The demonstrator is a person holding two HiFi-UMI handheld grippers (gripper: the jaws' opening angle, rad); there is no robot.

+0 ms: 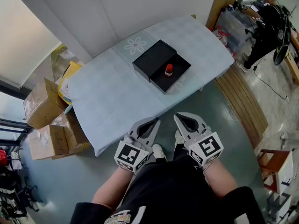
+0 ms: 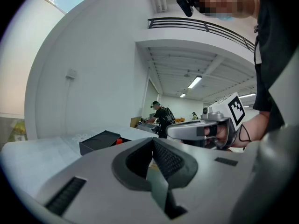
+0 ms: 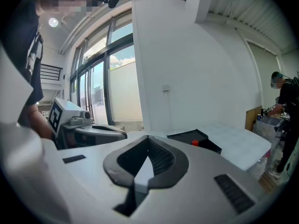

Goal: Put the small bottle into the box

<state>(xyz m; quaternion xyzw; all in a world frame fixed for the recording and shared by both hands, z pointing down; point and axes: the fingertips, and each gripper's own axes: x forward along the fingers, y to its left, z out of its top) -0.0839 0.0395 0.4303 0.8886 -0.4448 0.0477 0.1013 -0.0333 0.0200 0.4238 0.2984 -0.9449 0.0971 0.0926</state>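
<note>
A small bottle with a red cap (image 1: 168,70) stands upright inside the open black box (image 1: 180,69), on the table's pale blue cloth (image 1: 112,97). The box's other black half (image 1: 152,57) lies right beside it. Both grippers hang close to my body, short of the table's front edge and well away from the box. My left gripper (image 1: 154,120) is shut and empty, its tips meeting in its own view (image 2: 152,141). My right gripper (image 1: 179,117) is likewise shut on nothing (image 3: 148,138). Low over the table, the box (image 2: 99,142) (image 3: 187,136) and the red cap (image 3: 195,143) show in both gripper views.
Cardboard boxes (image 1: 44,106) are stacked on the floor left of the table. A slatted wooden platform (image 1: 243,97) lies to its right. A person (image 1: 268,20) works at the far right corner. A wooden chair (image 1: 275,164) stands at the lower right.
</note>
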